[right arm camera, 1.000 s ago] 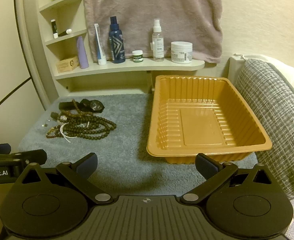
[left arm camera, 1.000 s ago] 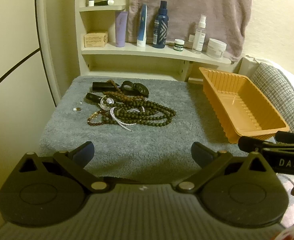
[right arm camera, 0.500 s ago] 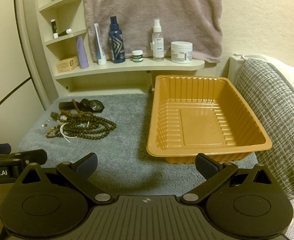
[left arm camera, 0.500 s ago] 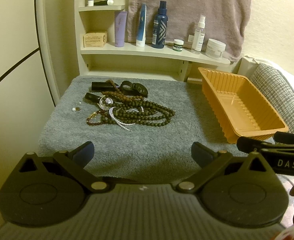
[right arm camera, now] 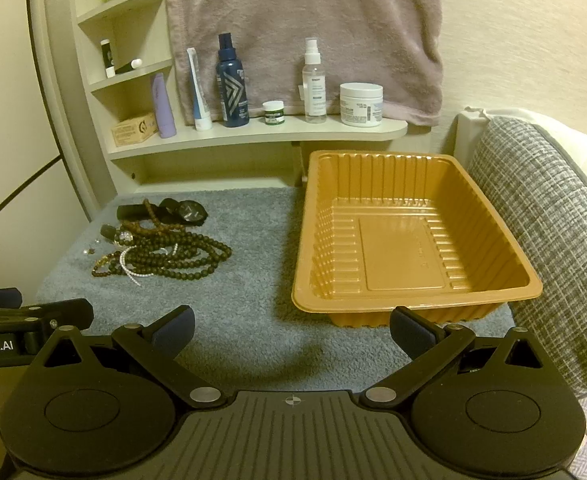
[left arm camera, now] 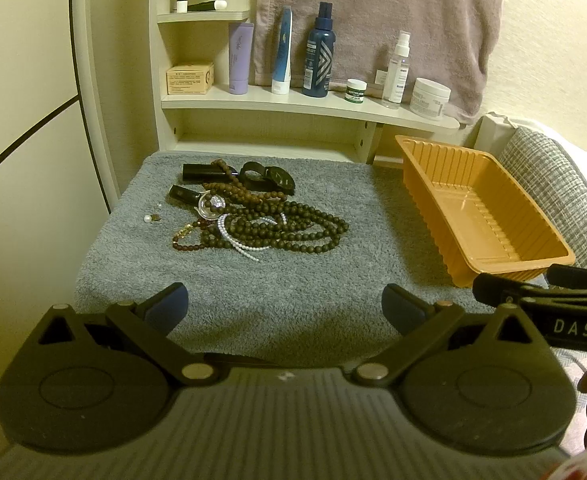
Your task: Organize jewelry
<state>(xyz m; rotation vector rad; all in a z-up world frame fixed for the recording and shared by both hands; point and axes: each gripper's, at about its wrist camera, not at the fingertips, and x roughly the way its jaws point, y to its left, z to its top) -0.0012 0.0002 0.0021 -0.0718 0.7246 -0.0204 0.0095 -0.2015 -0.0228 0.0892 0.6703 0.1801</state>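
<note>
A tangled pile of dark bead necklaces (left arm camera: 277,226) lies on the grey towel (left arm camera: 293,292), with a white pearl strand (left arm camera: 237,246), a black watch (left arm camera: 269,178), black tubes and a loose pearl (left arm camera: 147,219). The pile also shows in the right wrist view (right arm camera: 169,252). An empty orange tray (right arm camera: 409,240) stands at the towel's right side; it also shows in the left wrist view (left arm camera: 477,216). My left gripper (left arm camera: 285,306) is open and empty, held back from the pile. My right gripper (right arm camera: 293,328) is open and empty, in front of the tray.
A shelf (left arm camera: 293,106) behind the towel holds bottles, tubes and jars. A mauve cloth (right arm camera: 301,32) hangs on the wall above it. A grey woven cushion (right arm camera: 545,232) lies to the right of the tray. A curved white frame (left arm camera: 89,92) stands at the left.
The left wrist view has shifted very slightly. The jewelry, the tray and both grippers' jaws are as before.
</note>
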